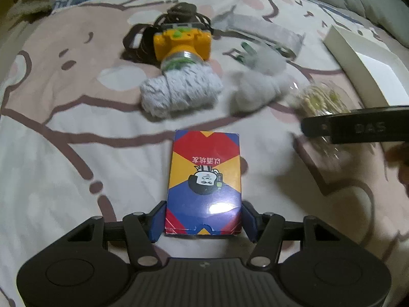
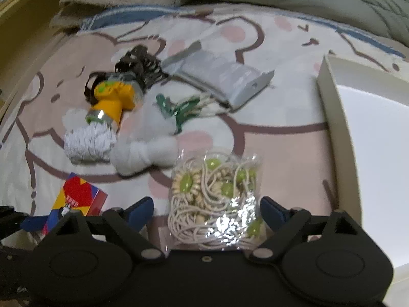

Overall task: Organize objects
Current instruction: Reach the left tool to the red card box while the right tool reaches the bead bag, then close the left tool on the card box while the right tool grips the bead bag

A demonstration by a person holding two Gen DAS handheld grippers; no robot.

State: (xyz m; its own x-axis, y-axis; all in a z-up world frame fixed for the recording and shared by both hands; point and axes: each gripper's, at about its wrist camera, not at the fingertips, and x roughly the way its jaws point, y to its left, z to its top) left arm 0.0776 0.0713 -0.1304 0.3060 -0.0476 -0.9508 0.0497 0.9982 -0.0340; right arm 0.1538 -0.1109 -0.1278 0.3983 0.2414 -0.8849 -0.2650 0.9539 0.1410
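Observation:
A red, yellow and blue card box [image 1: 204,181] lies on the bed between the blue fingers of my left gripper [image 1: 203,221]; the pads touch both its sides. The box also shows in the right wrist view [image 2: 76,199]. A clear bag of beige cord and green beads [image 2: 217,199] lies between the fingers of my right gripper [image 2: 208,211], which stand wide apart and clear of it. The bag shows blurred in the left wrist view [image 1: 317,99], partly behind the right gripper's black body [image 1: 358,128].
On the cartoon-print bedsheet [image 1: 64,153] lie a yellow headlamp with black straps [image 1: 182,42], a rolled grey-white cloth [image 1: 179,92], a fluffy white item [image 1: 258,87], green clips [image 2: 179,107] and a grey packet [image 2: 225,76]. An open white box [image 2: 370,138] stands at right. Bedding is piled behind.

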